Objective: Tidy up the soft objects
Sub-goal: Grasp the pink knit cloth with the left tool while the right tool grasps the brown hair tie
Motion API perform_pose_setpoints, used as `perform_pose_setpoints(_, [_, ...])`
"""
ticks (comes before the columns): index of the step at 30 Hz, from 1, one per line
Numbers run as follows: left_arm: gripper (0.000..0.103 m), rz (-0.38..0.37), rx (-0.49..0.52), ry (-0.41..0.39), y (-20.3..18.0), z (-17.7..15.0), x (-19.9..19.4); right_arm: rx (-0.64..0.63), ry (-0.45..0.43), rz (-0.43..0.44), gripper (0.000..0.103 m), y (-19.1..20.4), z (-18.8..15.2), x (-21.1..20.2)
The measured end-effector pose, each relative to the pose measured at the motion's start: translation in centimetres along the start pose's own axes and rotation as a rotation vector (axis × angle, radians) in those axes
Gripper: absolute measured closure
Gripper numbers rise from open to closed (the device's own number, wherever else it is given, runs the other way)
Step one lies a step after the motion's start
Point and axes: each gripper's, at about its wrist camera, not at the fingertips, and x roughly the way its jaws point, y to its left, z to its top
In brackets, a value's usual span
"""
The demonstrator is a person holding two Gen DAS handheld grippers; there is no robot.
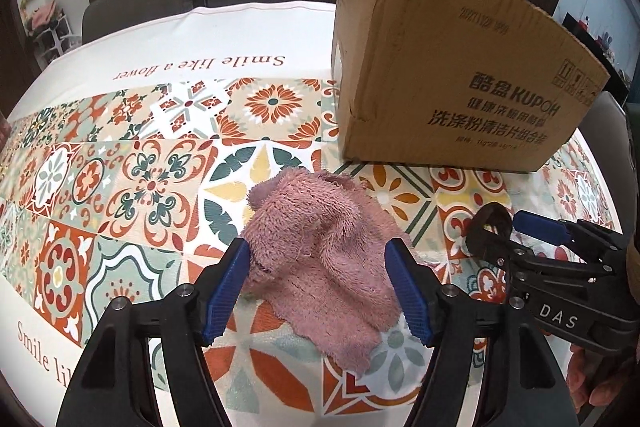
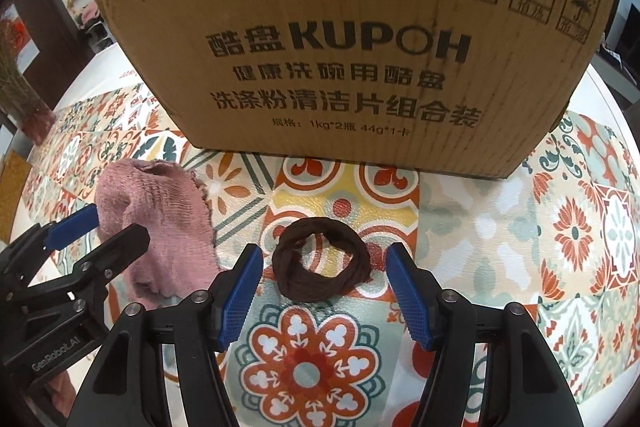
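Note:
A pink fluffy cloth (image 1: 320,259) lies crumpled on the patterned tablecloth; it also shows at the left of the right wrist view (image 2: 160,223). My left gripper (image 1: 318,287) is open, its blue pads either side of the cloth, low over it. A dark brown fabric ring (image 2: 320,263) lies in front of the cardboard box (image 2: 352,39). My right gripper (image 2: 322,287) is open with the ring between and just beyond its fingertips. The right gripper shows in the left wrist view (image 1: 516,227), with the ring (image 1: 490,223) at its tips. The box stands at the back right (image 1: 452,79).
The table (image 1: 168,39) carries a tile-patterned cloth with white borders and printed text. Grey chairs (image 1: 132,3) stand at the far edge. A vase with dried stems (image 2: 20,95) stands at the far left in the right wrist view.

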Motion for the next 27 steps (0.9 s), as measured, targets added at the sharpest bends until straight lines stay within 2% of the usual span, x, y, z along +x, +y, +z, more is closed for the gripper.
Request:
perform_pose_setpoints(7, [0.037, -0.007, 0.007, 0.02, 0.1, 0.0, 0.8, -0.001, -0.001, 0.002, 0.038, 0.1, -0.2, 0.6])
perform_pose_setpoints(11, [0.057, 0.011, 0.009, 0.029, 0.3, 0.0, 1.4, -0.005, -0.002, -0.017, 0.04, 0.0, -0.3, 0.5])
perform_pose_setpoints(13, [0.065, 0.006, 0.005, 0.034, 0.3, 0.1, 1.6, -0.009, -0.003, -0.033, 0.047, 0.1, -0.4, 0.5])
perform_pose_setpoints(15, [0.077, 0.005, 0.001, 0.032, 0.4, 0.1, 1.8, -0.01, -0.007, -0.049, 0.056, 0.2, -0.5, 0.4])
perform_pose_setpoints(18, [0.084, -0.008, -0.011, 0.029, 0.4, 0.0, 1.8, -0.002, -0.008, -0.046, 0.063, 0.2, -0.5, 0.5])
perform_pose_setpoints(20, [0.086, -0.015, -0.016, 0.025, 0.4, -0.1, 1.5, 0.006, -0.005, -0.031, 0.073, 0.2, -0.5, 0.3])
perform_pose_setpoints(23, [0.086, -0.02, -0.019, 0.017, 0.1, -0.1, 0.9, 0.005, -0.008, -0.022, 0.08, 0.2, -0.6, -0.1])
perform_pose_setpoints(27, [0.087, -0.017, -0.011, 0.005, -0.4, -0.2, -0.4, 0.012, -0.017, -0.007, 0.084, 0.1, -0.7, -0.8])
